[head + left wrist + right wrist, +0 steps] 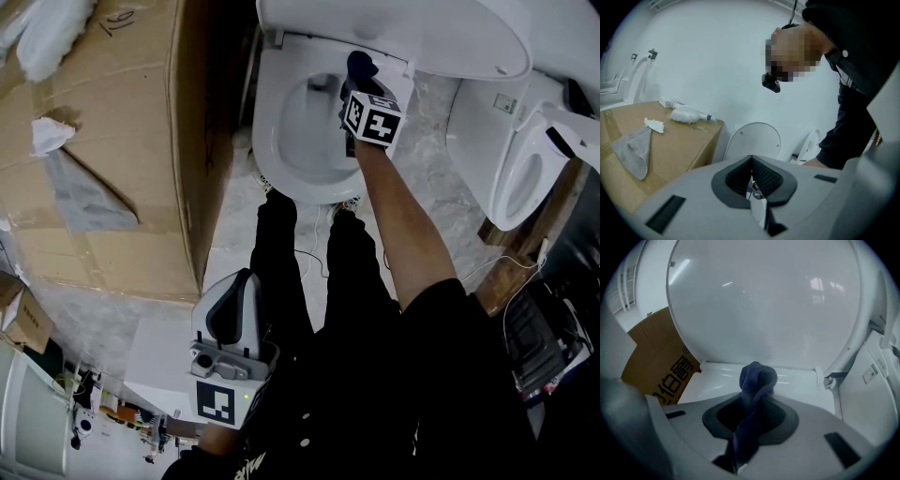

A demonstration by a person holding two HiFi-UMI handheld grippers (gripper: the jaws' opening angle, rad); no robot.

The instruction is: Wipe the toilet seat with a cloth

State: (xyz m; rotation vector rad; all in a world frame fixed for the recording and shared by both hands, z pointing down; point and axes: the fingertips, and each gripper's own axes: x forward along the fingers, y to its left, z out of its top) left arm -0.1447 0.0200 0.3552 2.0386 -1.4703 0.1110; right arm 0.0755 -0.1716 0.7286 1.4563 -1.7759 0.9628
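The toilet seat (pixel 269 141) lies at 12 o'clock in the head view, with the lid (pixel 403 28) raised behind it. The right gripper (pixel 361 82) reaches over the bowl on an outstretched arm. Its fingers (pixel 780 416) are clamped on a dark blue cloth (pixel 757 378), which bunches out past their tips. The cloth (pixel 361 66) sits at the rear of the seat, at about 1 o'clock on the ring, just below the lid's hinge edge; whether it presses on the white surface cannot be told. In the right gripper view the lid (pixel 764 301) fills the upper half.

The left gripper (pixel 240 292) hangs at 7 o'clock, close to the person's dark trouser legs and well apart from the toilet. Its fingers (pixel 761 176) stand narrow, almost together, with nothing held between them.

A large cardboard box (pixel 112 141) stands at 10 o'clock beside the toilet, with a grey rag (pixel 633 150) lying on it. A second toilet (pixel 525 169) stands at 2 o'clock
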